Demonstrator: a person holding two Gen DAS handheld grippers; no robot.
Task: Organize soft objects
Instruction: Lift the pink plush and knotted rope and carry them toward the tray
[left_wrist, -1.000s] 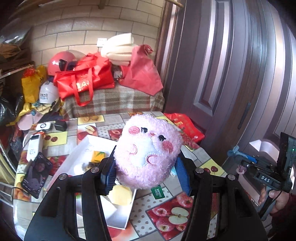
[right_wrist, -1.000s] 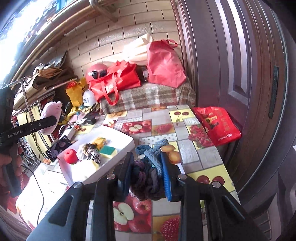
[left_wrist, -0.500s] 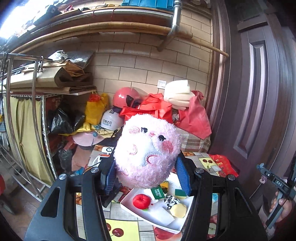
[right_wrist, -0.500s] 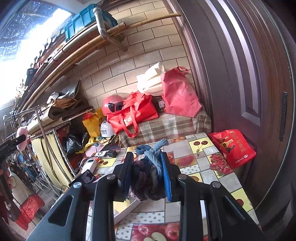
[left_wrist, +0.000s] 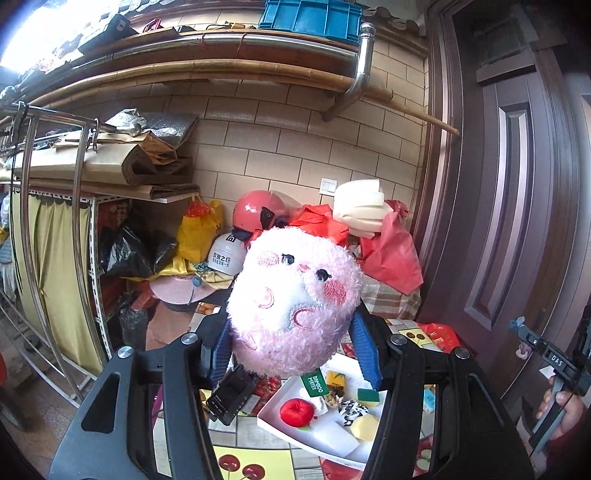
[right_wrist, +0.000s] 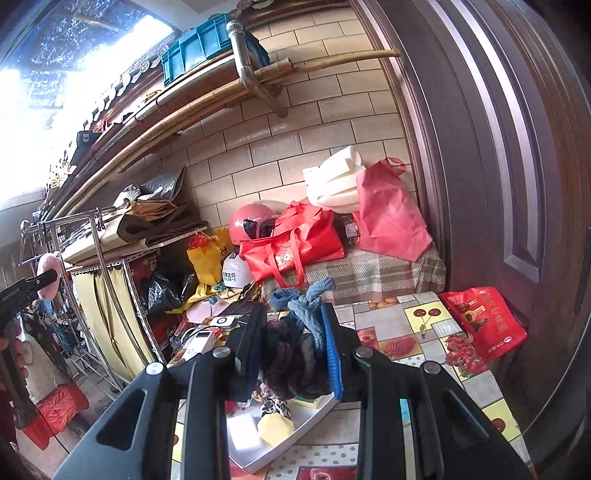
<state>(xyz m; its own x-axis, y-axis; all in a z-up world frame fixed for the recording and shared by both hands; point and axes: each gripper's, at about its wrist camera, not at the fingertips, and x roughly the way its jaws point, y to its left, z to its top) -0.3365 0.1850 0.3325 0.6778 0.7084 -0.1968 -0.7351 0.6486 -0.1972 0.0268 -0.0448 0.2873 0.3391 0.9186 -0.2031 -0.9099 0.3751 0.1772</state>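
**Two soft toys held up, waiting for a place to go**

On the left, the left gripper (left_wrist: 293, 350) pinched a fluffy pink plush toy (left_wrist: 293, 302) between its blue pads (left_wrist: 218, 350). The toy's stitched face looked up and out, and its round body bulged past both pads. It hung in the air, above the near end of the white tray (left_wrist: 332, 439).

The tray sat on a table with a fruit-pattern cloth (right_wrist: 424, 332). In the tray lay a little red cushion (left_wrist: 296, 412), a black-and-white patterned piece (left_wrist: 349, 408), a green and yellow sponge (left_wrist: 367, 396), a yellow foam lump (left_wrist: 364, 426) and a white foam block (left_wrist: 338, 439). A dark phone (left_wrist: 232, 395) lay just beside the tray, on its left.

On the right, the right gripper (right_wrist: 291, 354) was pressed tight on a bundle of knitted yarn, dark purple with a blue-grey part on top (right_wrist: 303, 332). It too hung in the air, over the tray's corner.

So the step in hand looked like carrying: both soft things were picked up, and neither was put down yet. Where they should go could not be told.

The next move probably called for lowering each toy gently onto its spot, then letting the pads spread. The plush toy was big and squishy, so it might roll once let go.
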